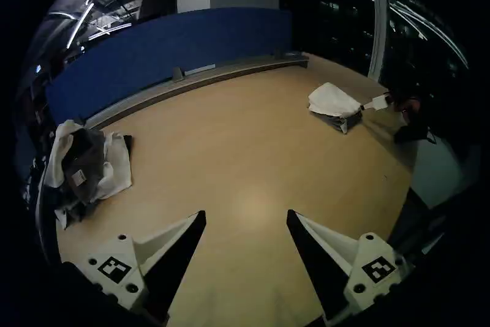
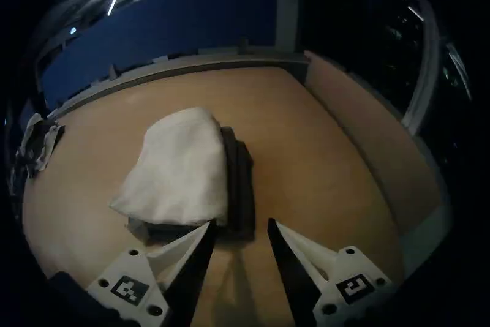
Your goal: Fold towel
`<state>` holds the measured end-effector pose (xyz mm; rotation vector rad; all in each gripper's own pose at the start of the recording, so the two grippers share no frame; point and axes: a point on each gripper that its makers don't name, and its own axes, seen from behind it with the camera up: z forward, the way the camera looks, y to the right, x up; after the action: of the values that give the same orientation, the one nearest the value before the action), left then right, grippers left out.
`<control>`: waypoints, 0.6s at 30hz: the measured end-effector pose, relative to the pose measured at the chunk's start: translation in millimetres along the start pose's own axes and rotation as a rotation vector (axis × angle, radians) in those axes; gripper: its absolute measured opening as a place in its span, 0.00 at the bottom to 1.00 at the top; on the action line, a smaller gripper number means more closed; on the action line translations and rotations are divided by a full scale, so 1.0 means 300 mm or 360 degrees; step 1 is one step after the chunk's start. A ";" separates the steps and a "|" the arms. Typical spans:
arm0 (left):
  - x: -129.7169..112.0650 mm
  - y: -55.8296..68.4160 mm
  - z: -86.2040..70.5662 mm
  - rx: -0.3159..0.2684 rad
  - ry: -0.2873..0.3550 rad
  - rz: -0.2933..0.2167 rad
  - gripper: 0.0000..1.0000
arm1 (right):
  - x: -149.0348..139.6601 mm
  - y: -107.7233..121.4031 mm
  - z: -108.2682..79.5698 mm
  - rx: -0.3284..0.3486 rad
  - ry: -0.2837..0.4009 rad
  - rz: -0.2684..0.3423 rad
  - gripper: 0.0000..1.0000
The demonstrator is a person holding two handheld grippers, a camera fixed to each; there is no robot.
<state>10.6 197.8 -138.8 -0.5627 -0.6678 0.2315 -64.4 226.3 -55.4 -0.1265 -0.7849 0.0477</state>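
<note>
left gripper: fingers are held apart, nothing is gripped, wooden table lies beneath | right gripper: fingers are spread, nothing is clasped | folded white towel is laid on dark stack, just ahead of right gripper | crumpled pile is seen near table's edge

An office or open-plan workspace is suggested: a long, pale wooden worktop is backed by a blue desk divider panel, strip lights are mounted on an exposed ceiling, and dark glazing is seen beyond.
</note>
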 end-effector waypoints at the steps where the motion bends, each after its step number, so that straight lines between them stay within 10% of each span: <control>1: 0.002 -0.001 0.001 0.0000 0.0004 0.0000 0.98 | 0.007 -0.003 -0.012 -0.0001 0.0011 -0.0009 0.68; 9: 0.022 -0.011 0.002 0.0005 0.0028 0.0007 0.99 | 0.126 -0.103 -0.082 0.0076 0.0149 -0.0077 0.81; 18: 0.017 -0.034 -0.010 0.0021 0.0037 -0.0013 0.98 | 0.254 -0.223 -0.026 0.0164 0.0236 -0.0172 1.00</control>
<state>16.7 190.0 -132.4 -0.5491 -0.6457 0.2214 -5.3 166.2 1.4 0.0099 -0.6387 -0.0233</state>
